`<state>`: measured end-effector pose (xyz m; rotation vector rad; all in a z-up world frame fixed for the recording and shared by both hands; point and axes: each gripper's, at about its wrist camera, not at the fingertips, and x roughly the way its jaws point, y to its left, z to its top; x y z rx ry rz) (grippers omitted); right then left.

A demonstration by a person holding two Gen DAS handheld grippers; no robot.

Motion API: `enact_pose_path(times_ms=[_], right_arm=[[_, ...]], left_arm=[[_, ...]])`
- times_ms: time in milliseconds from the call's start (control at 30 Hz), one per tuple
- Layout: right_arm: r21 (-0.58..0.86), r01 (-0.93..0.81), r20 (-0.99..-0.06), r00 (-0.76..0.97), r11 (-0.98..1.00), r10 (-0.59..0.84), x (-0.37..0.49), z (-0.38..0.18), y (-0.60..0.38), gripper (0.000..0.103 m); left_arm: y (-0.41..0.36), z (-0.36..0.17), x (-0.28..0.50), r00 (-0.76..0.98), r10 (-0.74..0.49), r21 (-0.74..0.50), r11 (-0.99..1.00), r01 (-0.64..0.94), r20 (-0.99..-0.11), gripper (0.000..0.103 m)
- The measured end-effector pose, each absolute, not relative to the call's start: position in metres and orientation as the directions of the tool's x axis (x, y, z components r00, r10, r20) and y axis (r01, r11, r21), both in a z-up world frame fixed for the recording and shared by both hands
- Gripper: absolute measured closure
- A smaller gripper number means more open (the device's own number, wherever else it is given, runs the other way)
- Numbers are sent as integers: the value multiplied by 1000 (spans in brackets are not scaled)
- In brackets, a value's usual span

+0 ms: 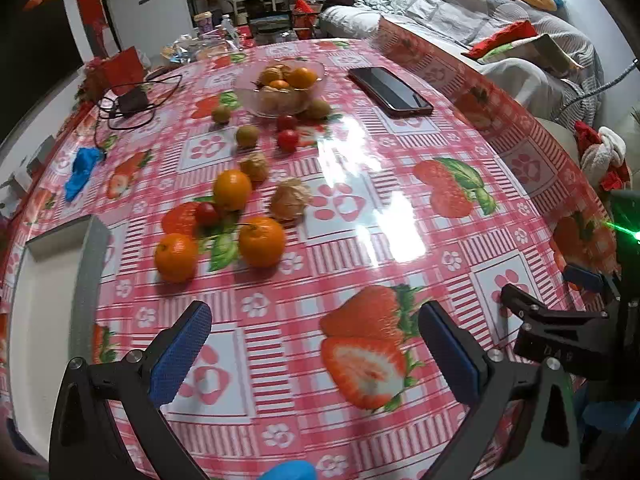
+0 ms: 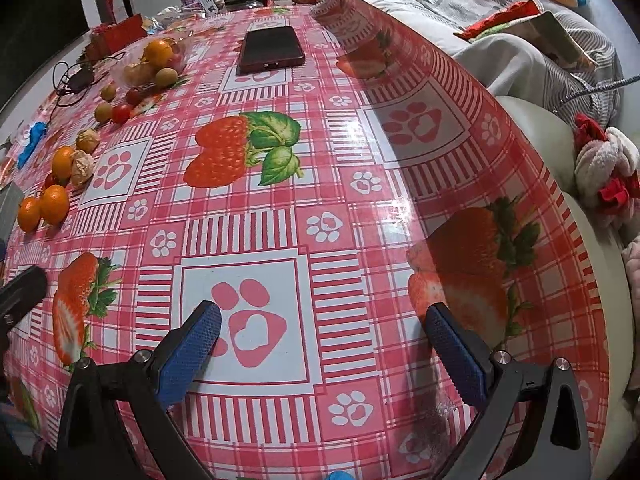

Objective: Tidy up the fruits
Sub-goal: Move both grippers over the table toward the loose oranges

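While your left hand-held gripper (image 1: 316, 344) hovers spread wide and empty over the pink checked tabletop (image 1: 360, 208), your right hand-held gripper (image 2: 322, 340) gapes just as wide, touching nothing. Ahead of the left one, loose round orange tangerines (image 1: 262, 241) lie near a clear glass bowl of fruit (image 1: 280, 86).

A table under a glossy pink-checked oilcloth printed with strawberries and paw marks (image 1: 360, 216) fills both views. On it, upper centre of the left view, stands a clear glass bowl of oranges (image 1: 280, 88), with a dark flat phone (image 1: 390, 90) to its right. Loose round oranges (image 1: 262, 242), small red tomatoes (image 1: 288, 140), papery husked fruits (image 1: 290, 200) and small brown-green fruits (image 1: 246, 136) lie left of centre. A crumpled blue glove (image 1: 82, 172) and a black cable coil (image 1: 132, 100) lie at left.
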<state>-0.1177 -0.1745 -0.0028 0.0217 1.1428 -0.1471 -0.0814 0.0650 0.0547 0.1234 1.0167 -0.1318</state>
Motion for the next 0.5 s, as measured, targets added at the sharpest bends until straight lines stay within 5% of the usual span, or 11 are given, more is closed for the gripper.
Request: enact_pose_path(times_ms=[500], right_arm=[[-44, 128, -950, 303, 991, -81, -112, -2, -157, 1]], left_arm=[[107, 70, -96, 543, -31, 33, 994, 109, -839, 0]])
